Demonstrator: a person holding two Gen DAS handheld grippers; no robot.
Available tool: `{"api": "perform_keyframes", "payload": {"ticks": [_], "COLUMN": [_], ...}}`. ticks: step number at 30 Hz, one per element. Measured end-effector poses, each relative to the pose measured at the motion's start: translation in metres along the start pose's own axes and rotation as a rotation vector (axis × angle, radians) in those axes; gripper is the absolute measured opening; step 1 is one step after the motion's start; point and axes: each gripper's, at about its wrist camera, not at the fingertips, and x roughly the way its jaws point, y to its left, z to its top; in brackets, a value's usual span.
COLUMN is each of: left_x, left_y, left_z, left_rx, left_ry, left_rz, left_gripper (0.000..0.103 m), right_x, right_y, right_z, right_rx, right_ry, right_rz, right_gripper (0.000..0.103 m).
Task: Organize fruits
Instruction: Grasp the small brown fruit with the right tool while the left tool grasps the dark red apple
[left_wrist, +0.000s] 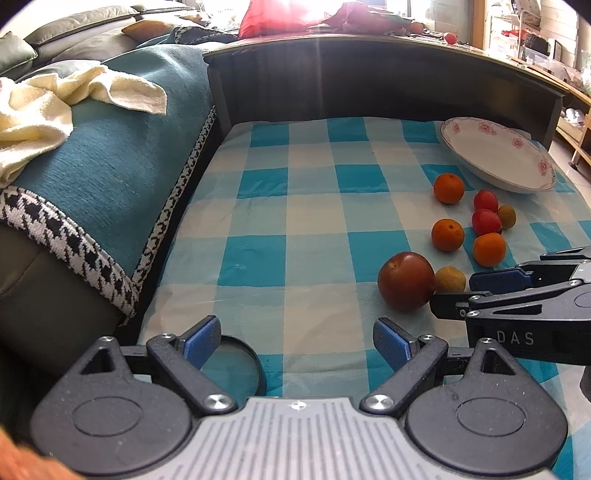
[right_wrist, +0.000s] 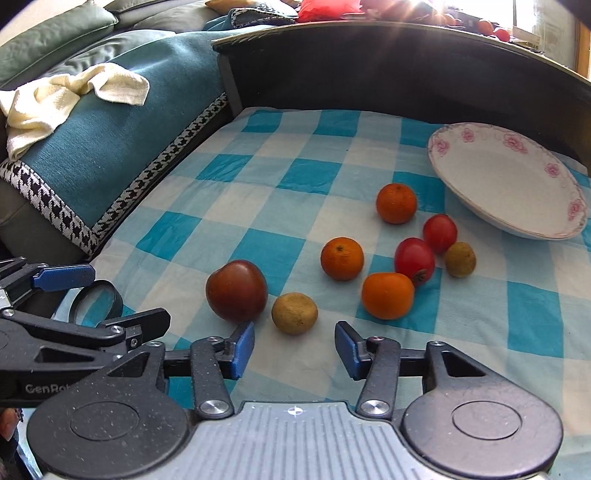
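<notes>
Several fruits lie on a blue-and-white checked cloth (right_wrist: 280, 173): a dark red plum (right_wrist: 236, 290), a tan round fruit (right_wrist: 294, 313), three oranges (right_wrist: 342, 258), two red fruits (right_wrist: 414, 260) and another tan fruit (right_wrist: 460, 259). A white floral plate (right_wrist: 511, 177) stands empty at the far right. My right gripper (right_wrist: 294, 349) is open and empty, just in front of the near tan fruit. My left gripper (left_wrist: 296, 341) is open and empty over the cloth, left of the plum (left_wrist: 406, 280). The right gripper shows in the left wrist view (left_wrist: 456, 291).
A black-rimmed magnifying lens (right_wrist: 98, 300) lies on the cloth near the left gripper. A teal-covered sofa (left_wrist: 103, 177) with a cream towel (left_wrist: 44, 110) borders the left. A dark raised ledge (left_wrist: 369, 74) stands behind the cloth.
</notes>
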Motion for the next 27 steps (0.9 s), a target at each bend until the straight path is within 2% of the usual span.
{"api": "perform_keyframes", "payload": {"ticks": [2, 8, 12, 19, 27], "left_x": [0.0, 0.0, 0.001, 0.001, -0.001], "left_y": [0.001, -0.001, 0.0, 0.004, 0.0], "left_z": [-0.001, -0.001, 0.0, -0.001, -0.002], "left_rx": [-0.002, 0.011, 0.001, -0.014, 0.013], "left_ry": [-0.001, -0.005, 0.0, 0.007, -0.001], "left_rz": [-0.006, -0.038, -0.048, -0.067, -0.07], "left_gripper": [0.097, 0.097, 0.097, 0.097, 0.097], "right_x": [0.004, 0.005, 0.004, 0.002, 0.011], "right_y": [0.002, -0.004, -0.008, -0.004, 0.002], "right_z": [0.001, 0.007, 0.008, 0.008, 0.008], "right_rx": [-0.009, 0.001, -0.018, -0.118, -0.209], "right_ry": [0.0, -0.021, -0.005, 0.016, -0.003], "right_rz": [0.006, 0.026, 0.052, 0.087, 0.051], "right_gripper": [0.034, 0.033, 0.027, 0.03, 0.032]}}
